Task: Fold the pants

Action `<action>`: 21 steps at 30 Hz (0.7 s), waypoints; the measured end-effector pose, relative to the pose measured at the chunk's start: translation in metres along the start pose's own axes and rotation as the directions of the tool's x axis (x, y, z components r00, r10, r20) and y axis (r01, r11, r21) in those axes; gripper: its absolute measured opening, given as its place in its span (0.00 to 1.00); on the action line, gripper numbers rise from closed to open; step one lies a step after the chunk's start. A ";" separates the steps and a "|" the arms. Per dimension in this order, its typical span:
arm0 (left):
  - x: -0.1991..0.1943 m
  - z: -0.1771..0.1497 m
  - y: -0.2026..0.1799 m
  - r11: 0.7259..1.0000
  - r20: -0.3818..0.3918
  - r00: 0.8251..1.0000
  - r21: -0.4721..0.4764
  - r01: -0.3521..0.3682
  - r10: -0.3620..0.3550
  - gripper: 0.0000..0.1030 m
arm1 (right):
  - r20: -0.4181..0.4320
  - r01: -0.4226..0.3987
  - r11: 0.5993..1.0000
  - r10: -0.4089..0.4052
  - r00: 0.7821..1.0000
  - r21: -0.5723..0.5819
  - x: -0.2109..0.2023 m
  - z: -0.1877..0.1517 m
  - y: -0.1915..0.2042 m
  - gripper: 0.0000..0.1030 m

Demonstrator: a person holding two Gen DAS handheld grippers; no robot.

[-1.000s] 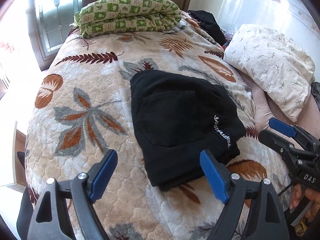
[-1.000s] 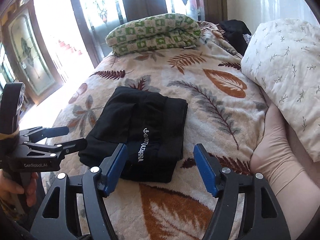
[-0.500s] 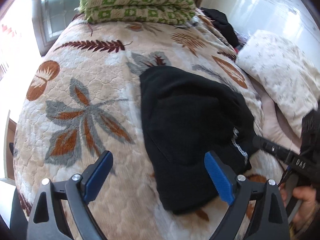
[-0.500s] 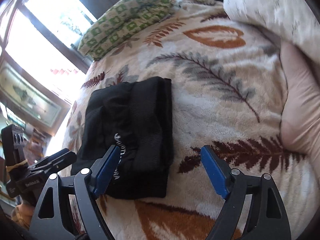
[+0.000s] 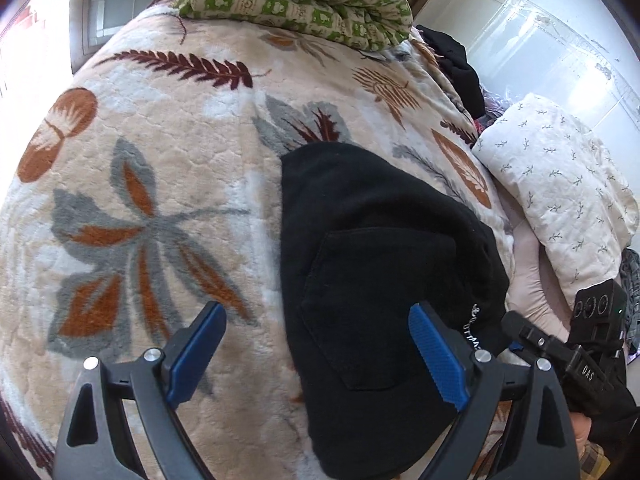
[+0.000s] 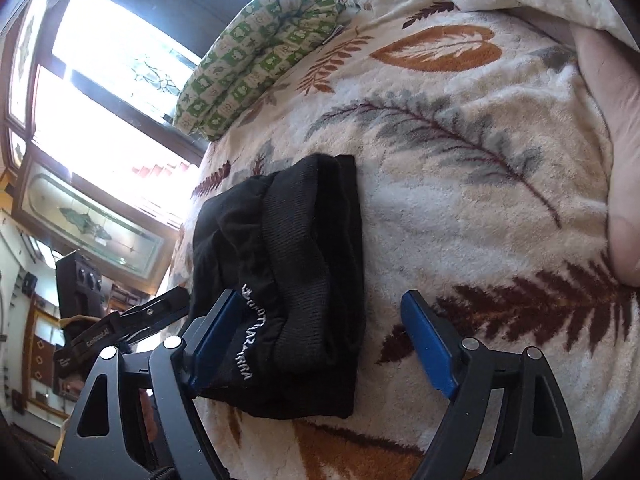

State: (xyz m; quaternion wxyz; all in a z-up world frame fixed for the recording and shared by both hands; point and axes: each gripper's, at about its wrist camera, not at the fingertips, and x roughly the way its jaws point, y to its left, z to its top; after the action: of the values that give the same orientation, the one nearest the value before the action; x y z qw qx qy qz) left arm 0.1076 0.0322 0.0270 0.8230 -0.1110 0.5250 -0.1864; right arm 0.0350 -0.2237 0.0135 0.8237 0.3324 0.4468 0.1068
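- Left gripper [image 5: 318, 354]: jaws stood wide, nothing pinched between the blue pads. Left pad over bare blanket [image 5: 132, 184]; right pad over the near left part of the folded black pants [image 5: 372, 256].
- Pants lay as a compact folded bundle on the leaf-print blanket of the bed, mostly ahead of and to the right of the left jaws, back pocket facing up, white lettering at the bundle's right edge.
- Right of the left jaws, the other tool's black finger sat at the lettered edge of the pants; contact could not be told.
- Far ahead of the jaws: green checked quilt [image 5: 296, 0]; to the far right, a white sprigged pillow [image 5: 560, 196].
- Right gripper [image 6: 324, 344]: jaws had just closed in a little, yet stood wide. Left pad lay against the lettered side of the pants [image 6: 296, 248]; right pad hung over blanket, apart from the cloth, so no grip.
- Waistband end of the bundle sat between the right jaws, nearer the left pad.
- Left of those jaws, the left tool's black finger reached toward the bundle.
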 end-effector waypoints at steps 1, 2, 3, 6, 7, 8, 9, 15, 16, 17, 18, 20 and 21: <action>0.002 0.000 0.000 1.000 -0.006 1.000 -0.002 0.005 -0.005 0.91 | -0.017 -0.014 1.000 0.014 1.000 0.001 0.003 -0.002 0.001 0.74; 0.004 -0.001 -0.001 1.000 -0.011 1.000 -0.002 0.006 -0.006 0.91 | -0.037 -0.030 1.000 0.030 0.999 0.001 0.006 -0.004 0.002 0.71; 0.006 -0.002 -0.001 1.000 -0.015 1.000 -0.003 0.008 -0.008 0.91 | -0.048 -0.040 0.999 0.040 0.998 0.001 0.008 -0.005 0.003 0.70; 0.009 -0.005 0.000 1.000 -0.027 0.999 -0.011 0.028 -0.029 0.91 | -0.065 -0.059 0.998 0.059 0.996 0.013 0.011 -0.007 0.003 0.70; 0.009 -0.005 0.001 0.999 -0.028 0.999 -0.011 0.033 -0.033 0.91 | -0.067 -0.071 0.997 0.073 0.995 0.034 0.010 -0.008 0.001 0.70; 0.008 -0.005 0.002 0.999 -0.030 0.999 -0.010 0.038 -0.039 0.91 | -0.070 -0.086 0.994 0.091 0.993 0.070 0.009 -0.009 -0.004 0.68; 0.008 -0.005 0.003 0.999 -0.033 0.999 -0.010 0.043 -0.043 0.91 | -0.072 -0.092 0.992 0.098 0.993 0.092 0.008 -0.011 -0.006 0.64; 0.010 -0.005 0.004 0.999 -0.045 0.998 0.001 0.050 -0.050 0.91 | -0.081 -0.120 0.973 0.138 0.987 0.196 0.005 -0.016 -0.018 0.57; 0.011 -0.005 0.004 0.999 -0.047 0.998 0.003 0.048 -0.048 0.92 | -0.082 -0.123 0.973 0.141 0.987 0.195 0.007 -0.015 -0.017 0.57; 0.013 -0.004 0.002 0.999 -0.050 0.998 0.006 0.047 -0.047 0.92 | -0.084 -0.125 0.974 0.143 0.986 0.190 0.009 -0.013 -0.017 0.58; 0.015 -0.002 0.000 0.999 -0.053 0.998 0.012 0.042 -0.041 0.92 | -0.090 -0.127 0.976 0.144 0.985 0.175 0.013 -0.010 -0.014 0.58; 0.019 0.002 -0.005 0.999 -0.055 0.998 0.025 0.030 -0.029 0.93 | -0.091 -0.141 0.979 0.155 0.984 0.149 0.020 -0.005 -0.010 0.60; 0.021 0.004 -0.006 0.999 -0.055 0.998 0.027 0.027 -0.026 0.93 | -0.091 -0.147 0.979 0.160 0.983 0.142 0.022 -0.003 -0.009 0.60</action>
State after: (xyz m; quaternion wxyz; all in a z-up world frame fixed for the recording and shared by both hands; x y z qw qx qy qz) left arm 0.1182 0.0179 0.0140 0.8073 -0.1012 0.5431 -0.2075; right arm 0.0444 -0.2188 -0.0084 0.7649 0.4149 0.4672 0.1565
